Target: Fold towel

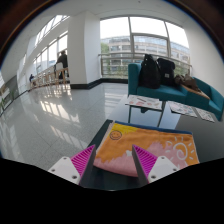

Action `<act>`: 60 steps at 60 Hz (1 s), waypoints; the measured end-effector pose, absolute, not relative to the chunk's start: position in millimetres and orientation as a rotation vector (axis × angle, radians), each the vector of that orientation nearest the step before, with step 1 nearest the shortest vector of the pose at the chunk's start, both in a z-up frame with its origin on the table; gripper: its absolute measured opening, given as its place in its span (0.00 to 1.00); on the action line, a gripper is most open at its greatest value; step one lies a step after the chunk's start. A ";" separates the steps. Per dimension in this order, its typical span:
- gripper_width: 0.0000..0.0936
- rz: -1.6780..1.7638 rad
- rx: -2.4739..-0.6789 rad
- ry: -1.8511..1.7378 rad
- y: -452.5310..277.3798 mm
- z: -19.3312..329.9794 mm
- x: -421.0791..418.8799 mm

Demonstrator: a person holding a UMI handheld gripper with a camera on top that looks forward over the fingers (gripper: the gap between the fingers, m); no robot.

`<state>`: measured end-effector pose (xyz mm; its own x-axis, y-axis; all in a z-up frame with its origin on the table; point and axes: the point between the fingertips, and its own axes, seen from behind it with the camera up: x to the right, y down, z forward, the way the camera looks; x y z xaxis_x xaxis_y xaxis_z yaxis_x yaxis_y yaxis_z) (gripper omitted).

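Note:
An orange and pink towel (150, 148) lies flat on a dark glossy table (100, 178), just ahead of my fingers. My gripper (113, 160) is open, its pink pads (84, 158) apart on either side of the towel's near edge. The towel's pink near corner reaches in between the fingertips without either pad touching it. Nothing is held.
A teal sofa (170, 85) with dark bags (152, 70) stands beyond the table. Magazines (142, 101) lie on a low table in front of it. A wide pale tiled floor (50, 115) spreads to the left toward tall windows, where a person (62, 65) stands.

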<state>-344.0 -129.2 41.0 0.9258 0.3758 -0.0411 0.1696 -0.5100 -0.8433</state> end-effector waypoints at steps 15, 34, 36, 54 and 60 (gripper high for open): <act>0.54 0.165 -2.203 -0.349 -78.0 -3.9 -372.5; 0.06 0.076 -2.185 -0.340 -75.0 -3.6 -368.0; 0.06 0.108 -2.201 -0.342 -77.2 -1.5 -368.2; 0.06 0.115 -2.086 -0.223 -66.4 95.6 -237.2; 0.06 0.030 -2.092 -0.145 -56.8 91.3 -165.2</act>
